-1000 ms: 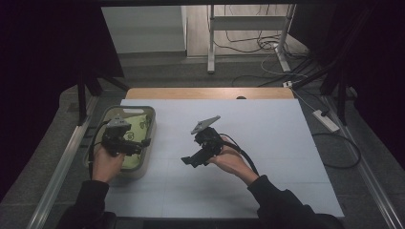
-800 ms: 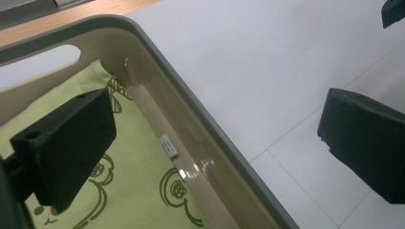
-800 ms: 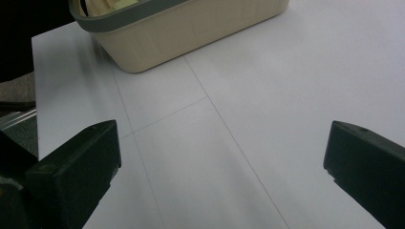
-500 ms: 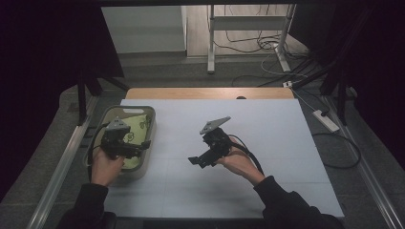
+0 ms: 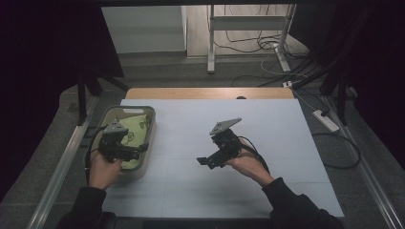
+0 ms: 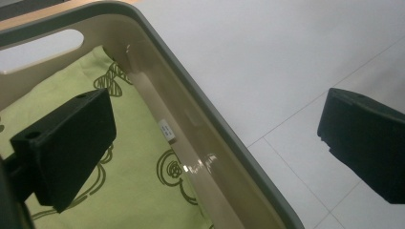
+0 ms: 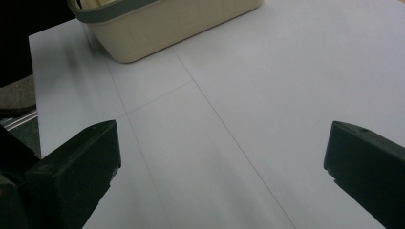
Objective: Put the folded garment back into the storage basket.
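Left gripper [image 5: 138, 149] over right rim of beige basket [image 5: 149, 125], jaws spread wide, one inside, one outside, holding nothing. Green patterned cloth [image 6: 138, 176] lies flat in basket bottom. Right gripper [image 5: 204, 162] over bare white table [image 5: 191, 191], jaws spread, empty.

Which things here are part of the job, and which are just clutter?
In play:
bin
green cloth inside it
left tongs, open astride the bin's wall
right tongs, open above the table

Lying about:
power strip
floor cables
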`<act>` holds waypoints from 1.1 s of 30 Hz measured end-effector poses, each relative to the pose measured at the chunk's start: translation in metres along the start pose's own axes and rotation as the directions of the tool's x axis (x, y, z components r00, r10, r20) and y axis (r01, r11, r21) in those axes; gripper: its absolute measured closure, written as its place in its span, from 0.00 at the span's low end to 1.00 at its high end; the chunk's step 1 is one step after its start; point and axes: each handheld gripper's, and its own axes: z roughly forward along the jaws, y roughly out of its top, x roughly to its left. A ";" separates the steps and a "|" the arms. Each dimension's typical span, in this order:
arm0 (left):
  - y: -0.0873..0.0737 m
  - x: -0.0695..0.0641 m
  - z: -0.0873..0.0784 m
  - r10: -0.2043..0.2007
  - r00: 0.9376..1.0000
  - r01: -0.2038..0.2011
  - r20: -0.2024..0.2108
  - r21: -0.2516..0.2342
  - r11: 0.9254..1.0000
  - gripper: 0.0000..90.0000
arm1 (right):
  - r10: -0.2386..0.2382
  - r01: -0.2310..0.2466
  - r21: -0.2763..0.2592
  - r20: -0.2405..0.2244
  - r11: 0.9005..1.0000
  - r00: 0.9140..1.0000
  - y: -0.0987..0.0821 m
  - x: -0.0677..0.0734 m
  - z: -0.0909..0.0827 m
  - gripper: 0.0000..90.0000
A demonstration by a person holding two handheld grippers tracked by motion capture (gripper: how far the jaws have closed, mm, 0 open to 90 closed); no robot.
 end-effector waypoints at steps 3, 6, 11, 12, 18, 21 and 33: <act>-0.001 0.000 -0.001 -0.003 1.000 0.003 0.001 0.001 1.000 0.00 | 0.010 -0.010 -0.004 0.006 1.000 1.000 -0.003 -0.002 -0.005 0.00; -0.003 0.000 -0.002 -0.006 1.000 0.006 0.001 0.001 1.000 0.00 | 0.019 -0.019 -0.011 0.014 1.000 1.000 -0.006 -0.003 -0.011 0.00; -0.005 -0.001 -0.004 -0.013 1.000 0.013 0.002 -0.002 1.000 0.00 | 0.024 -0.022 -0.038 0.030 0.999 0.999 -0.012 -0.005 -0.021 0.00; -0.006 -0.002 -0.005 -0.012 1.000 0.012 0.002 0.000 1.000 0.00 | 0.022 -0.021 -0.044 0.035 0.999 0.999 -0.014 -0.006 -0.023 0.00; -0.009 -0.003 -0.006 -0.016 1.000 0.016 -0.006 0.004 1.000 0.00 | 0.027 -0.024 -0.055 0.050 0.998 0.998 -0.022 -0.009 -0.034 0.00; -0.010 -0.003 -0.008 -0.017 1.000 0.017 -0.008 0.003 1.000 0.00 | 0.030 -0.027 -0.062 0.057 0.998 0.998 -0.026 -0.010 -0.038 0.00; -0.017 -0.009 -0.013 -0.023 1.000 0.023 -0.006 0.008 1.000 0.00 | 0.055 -0.050 -0.078 0.071 0.996 0.996 -0.043 -0.013 -0.054 0.00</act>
